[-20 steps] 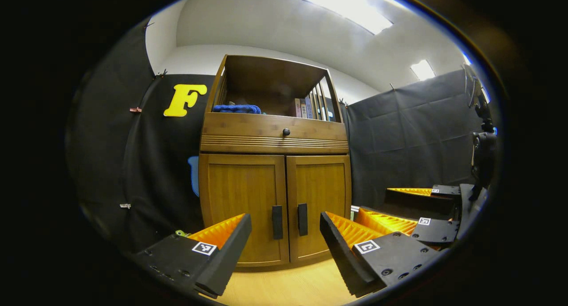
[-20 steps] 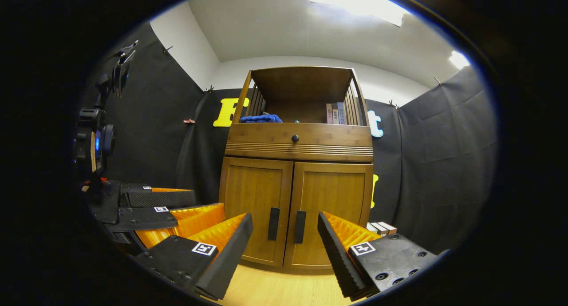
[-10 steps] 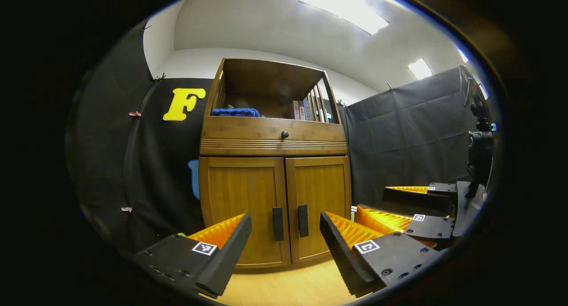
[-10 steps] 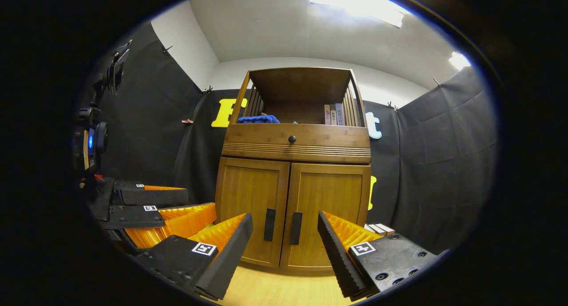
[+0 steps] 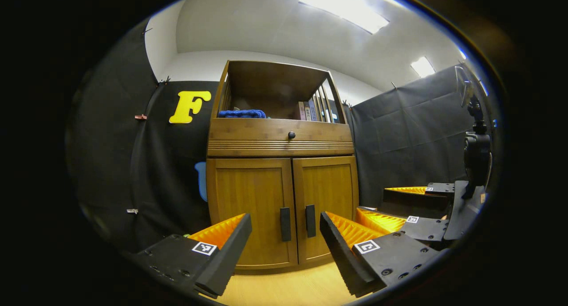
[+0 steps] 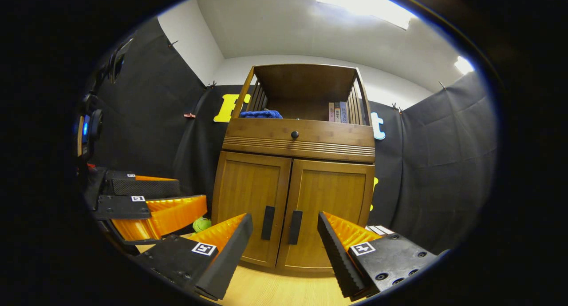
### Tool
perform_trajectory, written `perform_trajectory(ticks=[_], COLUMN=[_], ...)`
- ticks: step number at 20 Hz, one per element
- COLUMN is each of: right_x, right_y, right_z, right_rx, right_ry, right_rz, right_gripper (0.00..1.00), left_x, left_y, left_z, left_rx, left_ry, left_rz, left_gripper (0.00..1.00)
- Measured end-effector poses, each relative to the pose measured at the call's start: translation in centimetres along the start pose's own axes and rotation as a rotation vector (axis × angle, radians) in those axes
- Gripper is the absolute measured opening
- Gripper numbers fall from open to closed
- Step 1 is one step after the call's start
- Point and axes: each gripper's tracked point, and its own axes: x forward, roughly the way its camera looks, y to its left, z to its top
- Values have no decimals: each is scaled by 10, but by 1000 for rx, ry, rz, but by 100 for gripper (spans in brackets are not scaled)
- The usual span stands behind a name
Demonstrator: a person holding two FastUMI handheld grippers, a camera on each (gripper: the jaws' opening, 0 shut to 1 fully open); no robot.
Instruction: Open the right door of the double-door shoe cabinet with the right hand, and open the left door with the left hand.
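Shoe cabinet [image 5: 280,208] straight ahead of both grippers, both doors shut, handles upright.

Left gripper view: left gripper [image 5: 286,248] has its jaws wide apart and empty; the left door handle [image 5: 285,224] stands vertical between them, well beyond; a blue cloth [image 5: 242,113] and books [image 5: 309,111] sit in the open top shelf. Right gripper view: right gripper [image 6: 284,248], jaws wide and empty, frames the right door handle [image 6: 295,227], equally apart from it; the left gripper sits lower left.

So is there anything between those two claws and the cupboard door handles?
Nothing visible. Right gripper and left gripper both hang open, short of the closed doors, with bare floor ahead of the right handle and left handle.
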Motion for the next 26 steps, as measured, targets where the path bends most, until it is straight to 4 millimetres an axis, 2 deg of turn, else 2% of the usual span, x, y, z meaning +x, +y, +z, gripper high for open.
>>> perform_trajectory(ticks=[3,4,8,13,14,18,22,26], right_x=[17,22,43,85,93,136,170,203], right_y=[1,1,3,-1,-4,-21,-22,-33], right_z=[-9,-15,-36,-63,-69,-97,-130,-143], right_rx=[6,9,18,25,30,3,21,17], right_ry=[12,22,58,97,106,127,179,165], right_rz=[3,5,11,-14,-23,-74,-82,-122], right_gripper=[94,94,94,94,94,94,93,92], left_x=[-7,-9,-17,-23,-25,-28,-29,-26], left_y=[1,0,6,17,20,30,41,52], left_z=[1,0,3,4,3,4,0,-6], left_rx=[1,0,-11,-7,-10,-27,-24,-6], left_ry=[-5,-6,-20,-28,-28,-37,-25,-8], left_rz=[-6,-8,-7,7,9,13,20,48], left_gripper=[96,99,97,99,96,96,96,99])
